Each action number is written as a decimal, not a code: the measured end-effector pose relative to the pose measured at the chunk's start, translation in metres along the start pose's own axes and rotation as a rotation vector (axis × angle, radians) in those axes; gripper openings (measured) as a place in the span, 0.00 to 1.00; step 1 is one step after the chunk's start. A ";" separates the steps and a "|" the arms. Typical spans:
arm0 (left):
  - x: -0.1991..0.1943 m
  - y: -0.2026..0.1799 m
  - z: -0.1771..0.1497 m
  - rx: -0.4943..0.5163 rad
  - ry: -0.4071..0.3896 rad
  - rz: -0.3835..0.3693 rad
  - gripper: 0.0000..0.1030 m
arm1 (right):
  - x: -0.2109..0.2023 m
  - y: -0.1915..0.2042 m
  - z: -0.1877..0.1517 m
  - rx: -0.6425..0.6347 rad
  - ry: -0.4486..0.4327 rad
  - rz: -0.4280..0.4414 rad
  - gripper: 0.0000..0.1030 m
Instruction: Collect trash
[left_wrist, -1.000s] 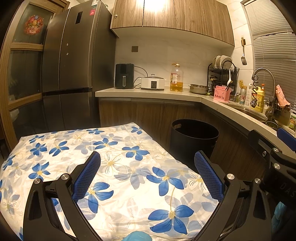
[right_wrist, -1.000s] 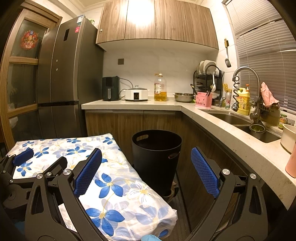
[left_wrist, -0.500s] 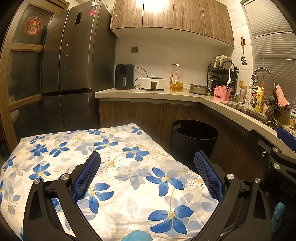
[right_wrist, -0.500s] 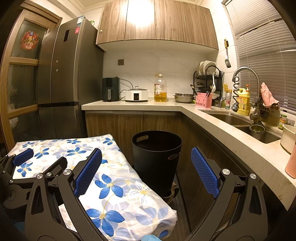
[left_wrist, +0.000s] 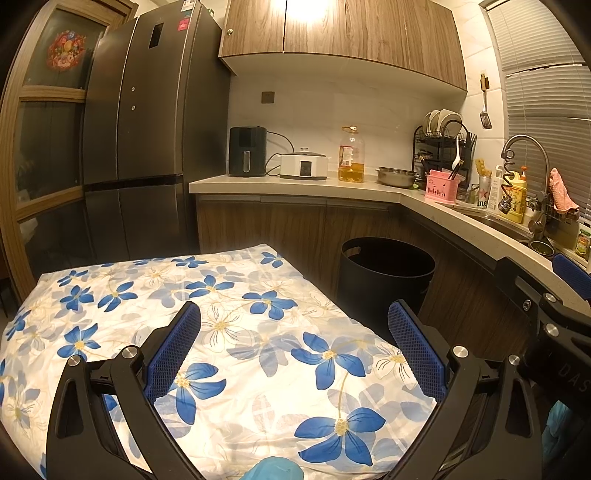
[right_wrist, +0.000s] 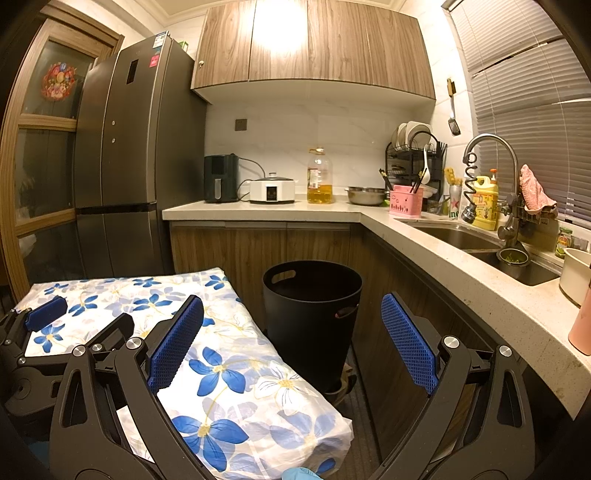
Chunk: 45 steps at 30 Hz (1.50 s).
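A black round trash bin (left_wrist: 386, 275) stands on the floor by the counter cabinets; it also shows in the right wrist view (right_wrist: 312, 317). No loose trash shows on the flowered tablecloth (left_wrist: 229, 332). My left gripper (left_wrist: 295, 347) is open and empty above the cloth. My right gripper (right_wrist: 291, 341) is open and empty, held over the table's right edge in front of the bin. The left gripper also shows at the left of the right wrist view (right_wrist: 48, 317).
An L-shaped counter (right_wrist: 424, 236) carries an air fryer (left_wrist: 246, 151), a cooker (left_wrist: 303, 166), an oil bottle (left_wrist: 351, 155), a steel bowl, a pink caddy (right_wrist: 405, 201) and a sink with tap (right_wrist: 487, 177). A dark fridge (left_wrist: 147, 147) stands at the left.
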<state>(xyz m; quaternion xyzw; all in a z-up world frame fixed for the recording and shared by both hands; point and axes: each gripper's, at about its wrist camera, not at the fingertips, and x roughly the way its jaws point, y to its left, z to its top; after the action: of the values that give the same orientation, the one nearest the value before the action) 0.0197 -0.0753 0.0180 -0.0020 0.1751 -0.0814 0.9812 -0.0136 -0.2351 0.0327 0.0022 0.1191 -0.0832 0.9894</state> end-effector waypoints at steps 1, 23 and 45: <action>0.000 -0.001 0.000 0.000 0.002 -0.002 0.94 | 0.000 0.000 0.001 0.001 0.000 0.000 0.93; 0.004 -0.006 -0.006 0.036 -0.002 0.004 0.83 | 0.001 0.000 -0.001 0.002 0.010 -0.008 0.93; 0.009 -0.005 -0.009 0.017 0.017 0.009 0.83 | 0.002 -0.001 -0.006 0.011 0.011 -0.014 0.93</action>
<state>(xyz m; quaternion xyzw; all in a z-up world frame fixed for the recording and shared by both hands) 0.0238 -0.0811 0.0067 0.0081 0.1828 -0.0785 0.9800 -0.0134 -0.2366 0.0259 0.0073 0.1242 -0.0905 0.9881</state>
